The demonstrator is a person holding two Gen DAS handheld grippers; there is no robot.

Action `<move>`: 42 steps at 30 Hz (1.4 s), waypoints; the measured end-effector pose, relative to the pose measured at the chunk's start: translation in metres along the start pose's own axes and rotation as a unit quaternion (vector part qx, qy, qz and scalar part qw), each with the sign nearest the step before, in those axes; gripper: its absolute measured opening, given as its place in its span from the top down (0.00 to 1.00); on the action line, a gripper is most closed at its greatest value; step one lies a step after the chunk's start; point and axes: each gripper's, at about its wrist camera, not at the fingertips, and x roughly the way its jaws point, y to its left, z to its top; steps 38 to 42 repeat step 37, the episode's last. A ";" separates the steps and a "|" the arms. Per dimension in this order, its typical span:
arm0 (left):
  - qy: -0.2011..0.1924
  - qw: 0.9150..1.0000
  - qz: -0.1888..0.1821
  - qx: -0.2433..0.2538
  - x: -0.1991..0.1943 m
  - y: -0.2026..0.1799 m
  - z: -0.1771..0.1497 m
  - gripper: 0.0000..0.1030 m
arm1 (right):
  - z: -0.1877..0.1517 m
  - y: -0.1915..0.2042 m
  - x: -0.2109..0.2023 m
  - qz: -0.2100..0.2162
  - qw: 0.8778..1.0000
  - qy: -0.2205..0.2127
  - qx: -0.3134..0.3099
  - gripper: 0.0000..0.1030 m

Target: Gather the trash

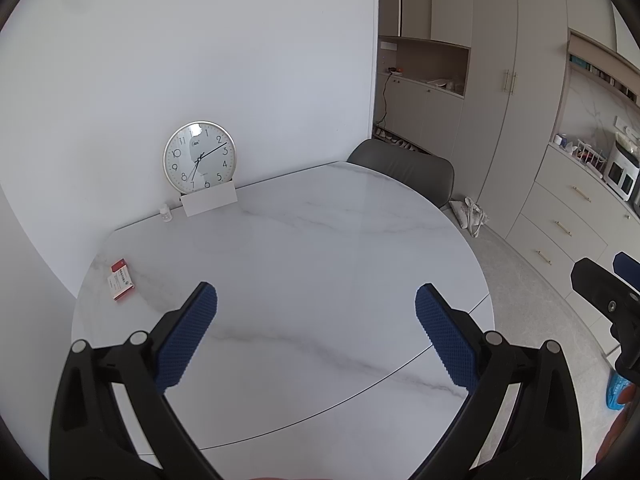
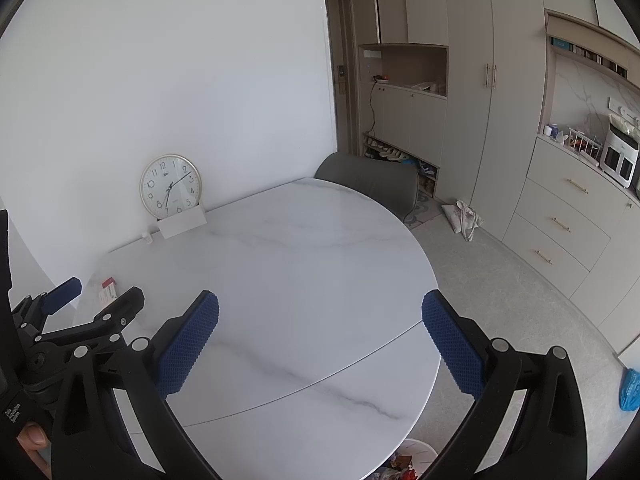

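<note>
A small red and white box [image 1: 121, 279] lies flat near the left edge of the round white marble table [image 1: 304, 240]; the right wrist view shows this box [image 2: 108, 289] too, partly behind the other gripper. My left gripper [image 1: 316, 306] hovers over the table's front half, open, nothing between its blue pads. My right gripper [image 2: 320, 312] stands open above the table's front right part, also holding nothing. A white bin [image 2: 416, 454] with scraps of trash inside peeks out below the table's front edge in the right wrist view.
A wall clock [image 1: 199, 157] leans on the wall at the back of the table behind a white card [image 1: 209, 201], with a tiny bottle [image 1: 165, 213] beside it. A grey chair [image 1: 404, 168] stands behind the table. Cabinets and drawers [image 2: 560, 216] line the right wall. A cloth bag [image 2: 464, 216] lies on the floor.
</note>
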 end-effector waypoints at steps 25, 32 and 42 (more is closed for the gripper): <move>-0.015 1.000 0.015 0.000 -0.002 0.003 -0.004 0.07 | -0.001 0.000 0.000 0.000 1.000 0.000 0.001 0.02; -0.007 1.000 0.005 0.004 -0.001 0.002 -0.004 0.07 | -0.001 0.000 0.000 0.000 1.000 0.001 0.000 0.02; -0.006 1.000 0.003 0.003 -0.001 0.002 -0.004 0.07 | -0.001 0.000 0.000 0.000 1.000 0.001 0.000 0.02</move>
